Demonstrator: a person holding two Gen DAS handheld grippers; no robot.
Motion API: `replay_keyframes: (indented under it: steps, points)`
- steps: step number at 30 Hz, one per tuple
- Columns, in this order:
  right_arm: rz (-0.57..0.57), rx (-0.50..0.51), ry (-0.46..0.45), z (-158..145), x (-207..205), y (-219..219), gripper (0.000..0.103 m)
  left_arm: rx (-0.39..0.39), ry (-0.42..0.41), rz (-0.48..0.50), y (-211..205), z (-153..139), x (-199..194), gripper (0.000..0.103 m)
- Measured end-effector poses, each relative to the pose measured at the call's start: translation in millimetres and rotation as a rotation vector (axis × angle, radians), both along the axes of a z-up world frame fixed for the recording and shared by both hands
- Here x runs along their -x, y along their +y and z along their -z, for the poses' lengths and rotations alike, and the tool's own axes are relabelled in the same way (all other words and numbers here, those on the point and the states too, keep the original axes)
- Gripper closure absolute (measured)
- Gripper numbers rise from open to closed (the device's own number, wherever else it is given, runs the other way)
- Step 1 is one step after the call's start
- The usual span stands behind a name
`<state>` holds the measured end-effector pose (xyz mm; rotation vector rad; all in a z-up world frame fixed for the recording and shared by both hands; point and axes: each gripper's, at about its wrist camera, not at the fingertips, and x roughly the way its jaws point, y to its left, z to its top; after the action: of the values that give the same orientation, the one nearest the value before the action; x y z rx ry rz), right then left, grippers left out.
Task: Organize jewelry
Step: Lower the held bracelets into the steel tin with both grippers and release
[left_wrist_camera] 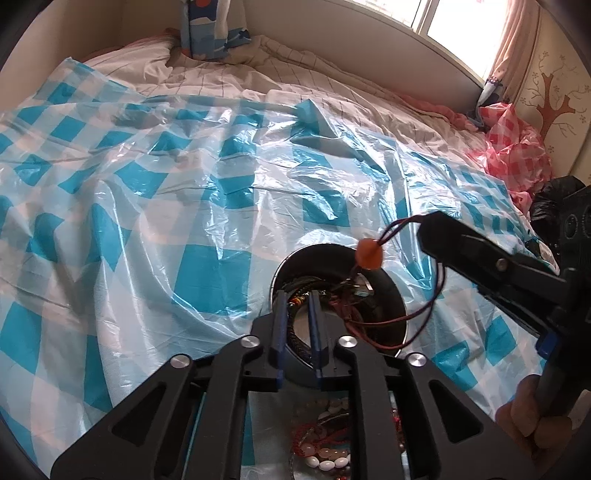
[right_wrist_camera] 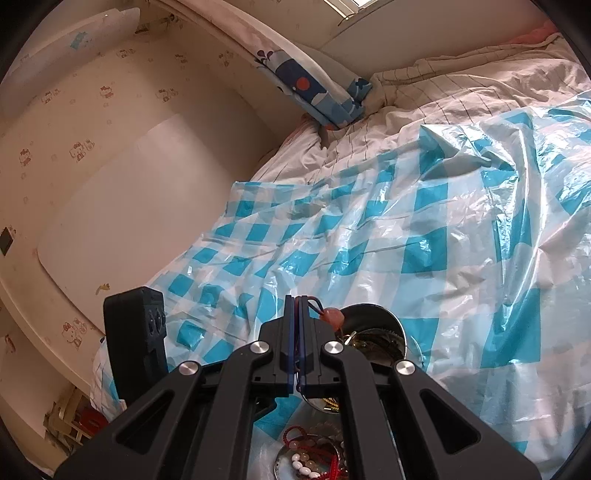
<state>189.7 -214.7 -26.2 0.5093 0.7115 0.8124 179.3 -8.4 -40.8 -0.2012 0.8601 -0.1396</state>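
Blue-checked plastic sheet covers a rumpled bed beneath a window.

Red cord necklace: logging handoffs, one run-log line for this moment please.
right tool: shut on red cord necklace | above bowl | left tool: open

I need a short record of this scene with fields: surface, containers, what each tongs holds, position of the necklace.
surface: blue checked plastic sheet over a bed
container: round dark bowl with jewelry inside
right tongs: shut on the red cord necklace
necklace: orange bead hangs above the bowl, cord loops down into it
left tongs: slightly open over the bowl, braided bracelet between them
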Motion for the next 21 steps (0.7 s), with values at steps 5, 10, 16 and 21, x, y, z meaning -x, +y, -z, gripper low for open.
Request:
replay_keyframes:
  steps: [5, 10, 16, 21]
  points:
    - [-0.018, -0.010, 0.013, 3.3, -2.8, 4.3, 0.100, -0.051, -0.073, -0.073, 5.2, -13.3, 8.3, 0.056]
    - [-0.051, -0.022, 0.039, 9.8, -5.9, 13.7, 0.100, -0.037, -0.114, -0.157, 24.6, -23.0, 12.7, 0.055]
    - [-0.007, 0.170, 0.051, 17.7, -6.9, 26.2, 0.097, -0.040, -0.116, -0.164, 29.8, -24.4, 13.1, 0.055]
    - [0.031, 0.275, 0.020, 19.1, -3.7, 26.5, 0.073, -0.040, -0.108, -0.156, 30.3, -23.5, 13.2, 0.055]
